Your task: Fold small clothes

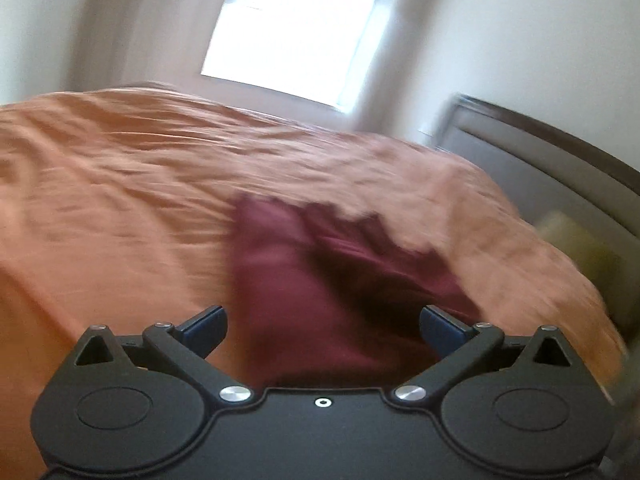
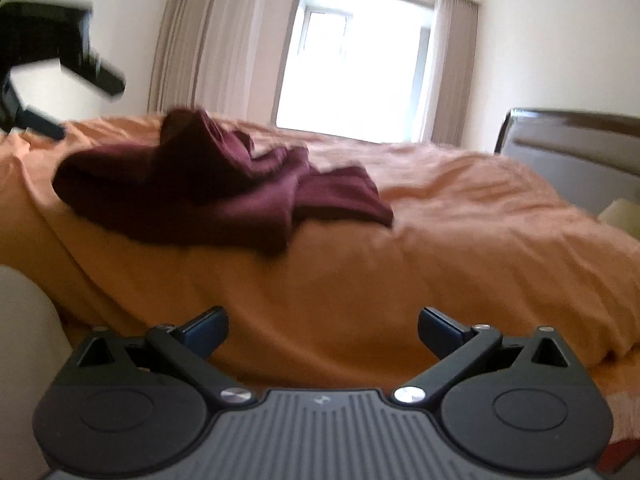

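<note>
The left gripper is matte black plastic: two round housings with raised oval discs, triangular cut-outs at the outer corners, angled link arms pinned by shiny silver screws, and dark blue finger pads. A small silver-ringed hole sits at its centre. The right gripper matches it, but a grey ribbed plate with a small logo covers its middle.

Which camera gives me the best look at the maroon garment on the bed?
The right wrist view. It shows the whole maroon garment lying crumpled on the orange bedspread, with its outline fairly sharp. The left wrist view catches only part of it, close up and motion-blurred, between the open fingers of the left hand-held gripper.
</note>
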The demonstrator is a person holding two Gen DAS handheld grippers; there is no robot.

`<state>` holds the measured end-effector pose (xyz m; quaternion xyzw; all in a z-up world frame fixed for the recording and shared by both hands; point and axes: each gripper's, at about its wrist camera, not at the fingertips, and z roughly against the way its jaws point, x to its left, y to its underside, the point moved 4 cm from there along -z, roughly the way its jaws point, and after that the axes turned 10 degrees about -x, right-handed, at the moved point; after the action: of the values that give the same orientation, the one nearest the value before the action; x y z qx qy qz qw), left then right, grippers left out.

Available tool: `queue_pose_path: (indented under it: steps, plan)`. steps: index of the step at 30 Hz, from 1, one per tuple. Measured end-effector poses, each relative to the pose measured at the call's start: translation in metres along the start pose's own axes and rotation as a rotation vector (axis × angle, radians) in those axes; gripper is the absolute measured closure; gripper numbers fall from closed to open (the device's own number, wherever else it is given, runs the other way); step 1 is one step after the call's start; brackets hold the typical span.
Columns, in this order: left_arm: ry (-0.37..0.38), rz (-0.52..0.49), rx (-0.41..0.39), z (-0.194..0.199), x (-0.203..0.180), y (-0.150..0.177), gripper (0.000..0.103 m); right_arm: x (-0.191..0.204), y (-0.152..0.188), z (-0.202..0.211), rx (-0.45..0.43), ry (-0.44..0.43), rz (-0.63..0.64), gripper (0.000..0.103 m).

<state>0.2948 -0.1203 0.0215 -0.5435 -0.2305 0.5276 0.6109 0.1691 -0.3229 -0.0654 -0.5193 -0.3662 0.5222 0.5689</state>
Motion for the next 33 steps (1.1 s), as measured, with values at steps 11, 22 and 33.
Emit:
queue_pose_path:
  steps: [11,22,33]
  plan:
    - [-0.354,0.084,-0.033,0.014,0.071,0.010,0.001,0.028,-0.060,-0.012,-0.174,-0.142,-0.035,0.000]
    - [-0.349,0.099,-0.042,0.014,0.067,0.017,0.001,0.071,-0.099,-0.070,-0.179,-0.237,0.040,0.050]
    - [-0.296,0.063,-0.012,0.008,0.052,0.026,0.001,-0.008,-0.085,-0.066,-0.157,-0.095,-0.138,0.092]
